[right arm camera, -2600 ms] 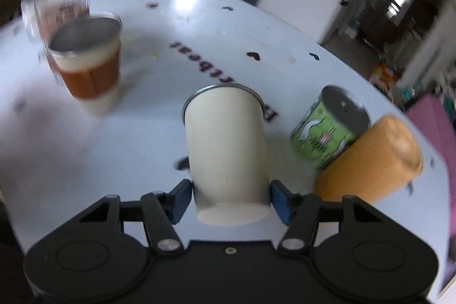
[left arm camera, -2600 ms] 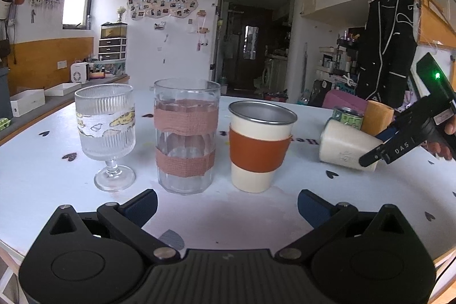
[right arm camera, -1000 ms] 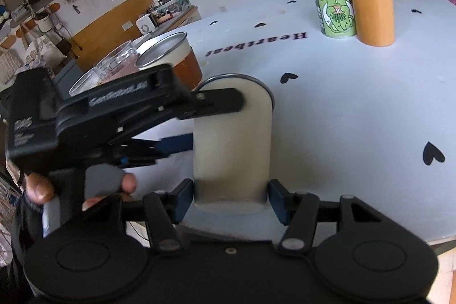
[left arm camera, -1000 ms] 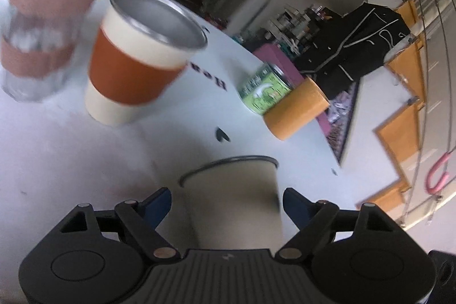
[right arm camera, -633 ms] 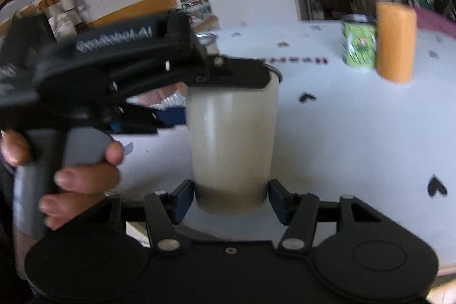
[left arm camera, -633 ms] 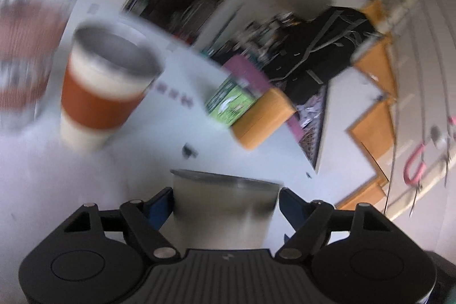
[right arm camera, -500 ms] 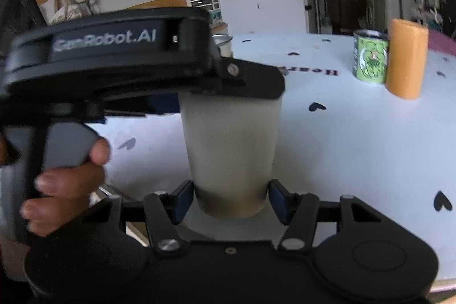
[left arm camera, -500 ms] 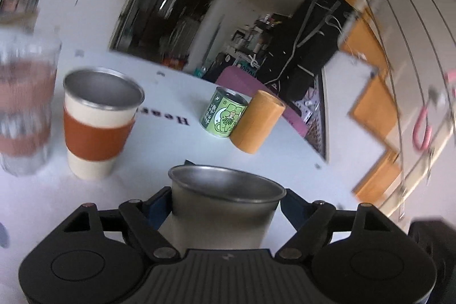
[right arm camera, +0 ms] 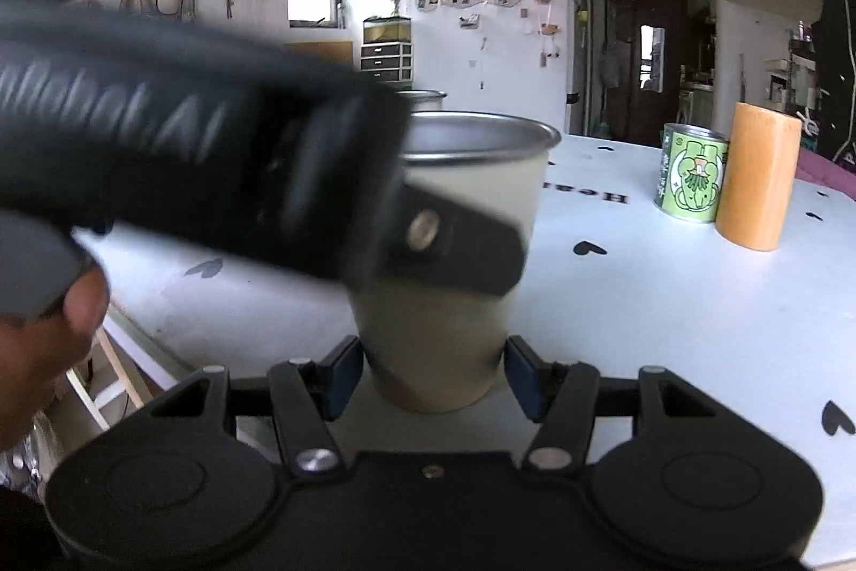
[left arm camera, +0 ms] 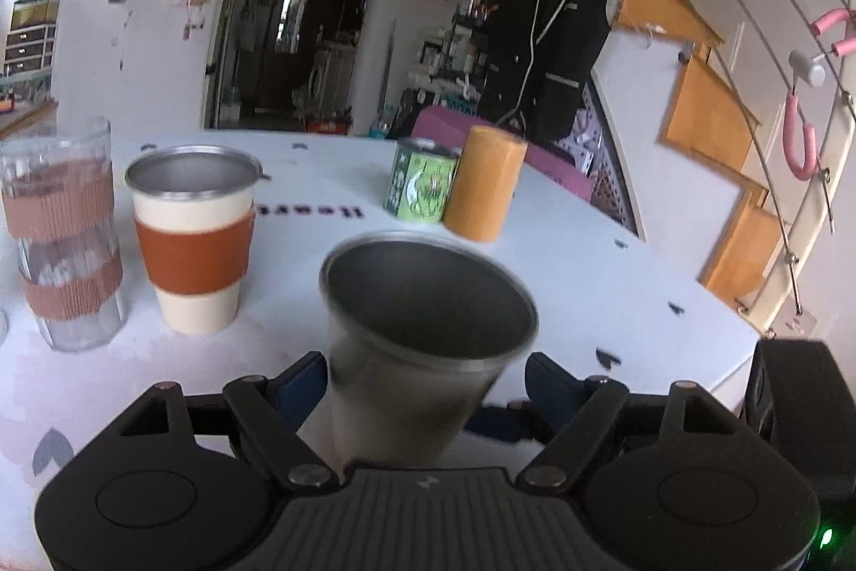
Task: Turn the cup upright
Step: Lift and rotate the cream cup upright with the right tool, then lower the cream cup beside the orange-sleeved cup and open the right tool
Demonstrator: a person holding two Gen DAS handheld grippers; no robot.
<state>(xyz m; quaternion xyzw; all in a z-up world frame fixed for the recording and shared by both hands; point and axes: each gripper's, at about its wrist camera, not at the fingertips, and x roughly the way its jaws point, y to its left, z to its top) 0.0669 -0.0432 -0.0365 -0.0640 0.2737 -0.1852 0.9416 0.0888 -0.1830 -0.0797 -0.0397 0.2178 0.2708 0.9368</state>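
**Cup mouth-up, both grippers on it, not yet released**

Progress: the cream cup (right arm camera: 460, 282) sits mouth-up near the table's front edge, so the flip itself looks done. What's left, by my read: confirm the base is flat on the white table (right arm camera: 669, 303), let go, back both tools off. Can't tell from either view if the base is fully seated; it's hidden behind the gripper bodies.

Left to right on the table, left wrist view: ribbed glass with pink bands (left arm camera: 59, 244), upright cup with orange sleeve (left arm camera: 195, 244), then the task cup in front, then green tin (left arm camera: 422, 183) touching or just beside the orange cylinder (left arm camera: 484, 191). All well apart from the task cup.

Left gripper (left arm camera: 425, 378): blue pads flank the cup; left pad at the wall, right pad shows a gap at rim height, contact lower down hidden. Fingers apart around it; actual clamping cannot be told. Cup appears tilted and blurred here.

Right gripper (right arm camera: 433, 375): both pads pressed on the cup's lower wall, clamped.

View differences: left wrist view looks down into the steel interior, empty. Right wrist view shows the outer cream wall standing upright, the left tool's black body crossing in front of it, and a hand (right arm camera: 48, 346) on that tool's handle.
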